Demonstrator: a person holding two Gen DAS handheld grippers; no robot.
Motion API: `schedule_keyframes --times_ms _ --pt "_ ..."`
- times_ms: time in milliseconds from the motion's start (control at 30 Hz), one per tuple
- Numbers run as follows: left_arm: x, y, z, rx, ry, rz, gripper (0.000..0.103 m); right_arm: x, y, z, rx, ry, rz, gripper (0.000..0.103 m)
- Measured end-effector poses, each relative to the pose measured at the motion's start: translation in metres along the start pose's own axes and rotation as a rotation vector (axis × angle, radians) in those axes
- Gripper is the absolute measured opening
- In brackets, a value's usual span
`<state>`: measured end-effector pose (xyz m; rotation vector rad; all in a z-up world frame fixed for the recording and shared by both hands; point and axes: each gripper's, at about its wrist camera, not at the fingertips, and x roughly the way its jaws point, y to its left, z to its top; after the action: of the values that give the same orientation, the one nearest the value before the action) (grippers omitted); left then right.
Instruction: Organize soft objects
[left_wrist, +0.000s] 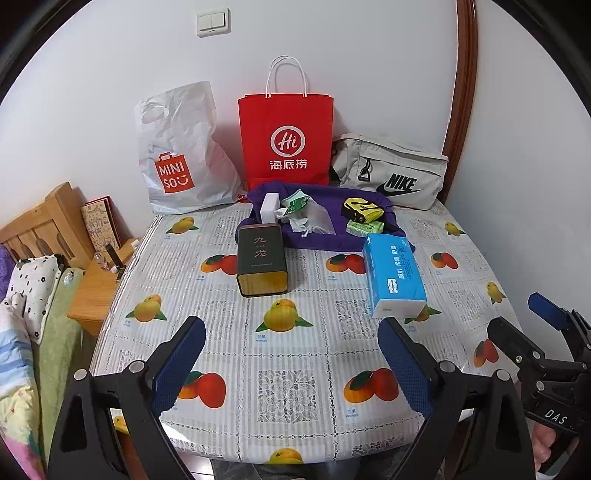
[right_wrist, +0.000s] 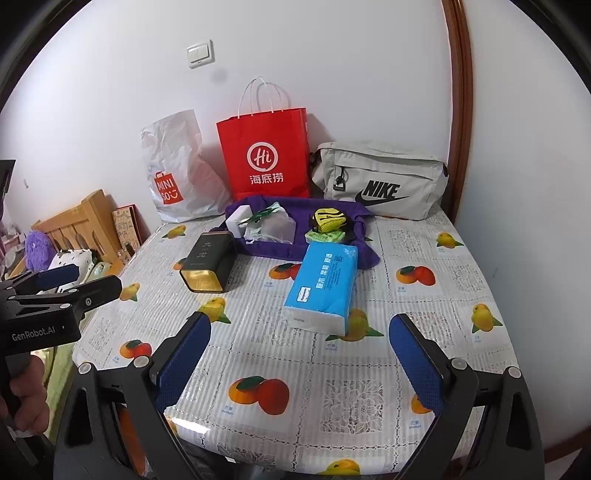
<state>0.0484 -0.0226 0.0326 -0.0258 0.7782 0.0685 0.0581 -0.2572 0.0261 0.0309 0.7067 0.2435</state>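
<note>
The crumpled white plastic shopping bag (left_wrist: 183, 155) carried an orange bag-shaped logo reading "MINI SO" above a smile mark. The upright red paper carrier bag with white twine handles (left_wrist: 286, 138) showed a white ring enclosing "Hi", with "海底捞" beneath. The pale grey fabric waist bag (left_wrist: 391, 171) bore "NIKE" and the swoosh in black. The dark rectangular tin lying on its side (left_wrist: 262, 260) read "九龙". "DAS" stood on the right gripper (left_wrist: 528, 332) body, and "GenRobot.AI" on the left gripper (right_wrist: 70, 280) body. Print on the blue tissue pack (left_wrist: 395, 275) was too small to read.
</note>
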Motion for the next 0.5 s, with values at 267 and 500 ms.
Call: schedule_keyframes --times_ms 267,500 --pt "-0.0026 0.0009 -0.0016 0.001 -0.004 -0.002 0.095 -0.0026 0.0010 -0.0010 0.003 -0.004 0.000 0.096" --pt "-0.0032 0.0017 -0.0019 0.000 -0.002 -0.001 0.095 -0.0032 0.0019 -0.0014 0.005 -0.004 0.001 0.096"
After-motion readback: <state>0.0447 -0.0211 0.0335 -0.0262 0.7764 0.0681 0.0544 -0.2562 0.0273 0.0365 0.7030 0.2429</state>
